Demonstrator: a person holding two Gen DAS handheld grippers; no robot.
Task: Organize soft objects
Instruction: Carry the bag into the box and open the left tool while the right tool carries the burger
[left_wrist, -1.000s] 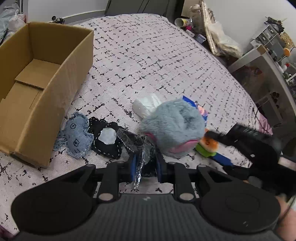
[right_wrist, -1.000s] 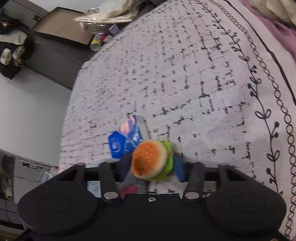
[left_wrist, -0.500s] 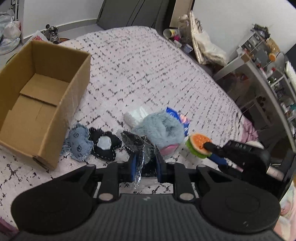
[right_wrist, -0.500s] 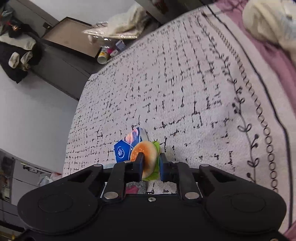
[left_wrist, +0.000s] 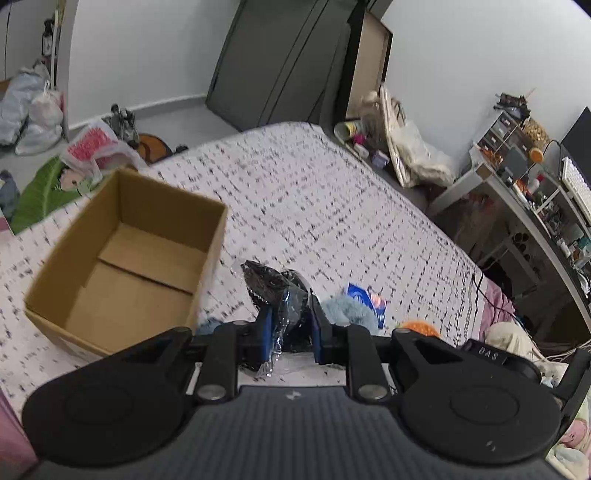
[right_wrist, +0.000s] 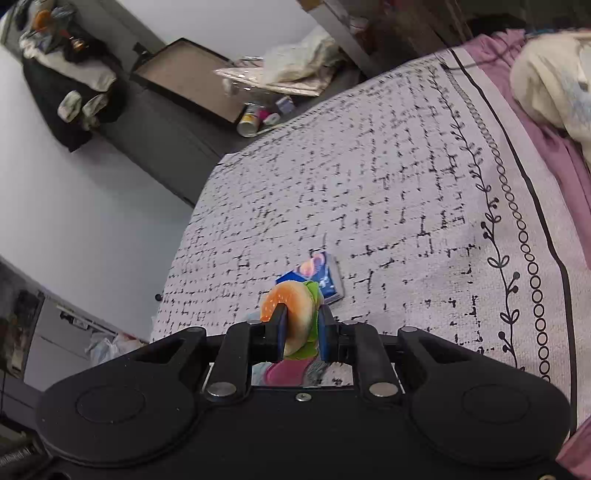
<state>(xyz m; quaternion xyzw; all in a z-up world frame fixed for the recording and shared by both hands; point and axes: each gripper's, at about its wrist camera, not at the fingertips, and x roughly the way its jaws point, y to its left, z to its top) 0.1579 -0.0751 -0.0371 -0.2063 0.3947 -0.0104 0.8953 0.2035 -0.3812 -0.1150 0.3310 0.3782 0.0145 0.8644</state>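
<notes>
**Both grippers loaded, above the bed**

Left gripper (left_wrist: 291, 328): jaws pinched on a black item in a clear plastic bag (left_wrist: 275, 291). The bag sits between the blue pads and sticks up past the fingertips; crinkled plastic hangs below the left pad. Bag is held clear of the bed.

Right gripper (right_wrist: 300, 332): jaws clamped on a burger toy (right_wrist: 291, 314), orange bun and green lettuce edge squeezed between the pads, the bun bulging up and left past the tips. In the left wrist view the same toy shows as an orange patch (left_wrist: 419, 326) at the right of the left gripper.

Just beyond the left fingertips, on the bedspread (left_wrist: 314, 192): a blue-grey fluffy toy (left_wrist: 349, 312), partly hidden by the right finger. Touching its far side, a blue tissue packet (left_wrist: 364, 295); same packet (right_wrist: 325, 277) lies flat just past the burger in the right wrist view.

Farther left: open cardboard box (left_wrist: 125, 258) on the bed, nothing visible inside, near the bag but apart from it.
</notes>
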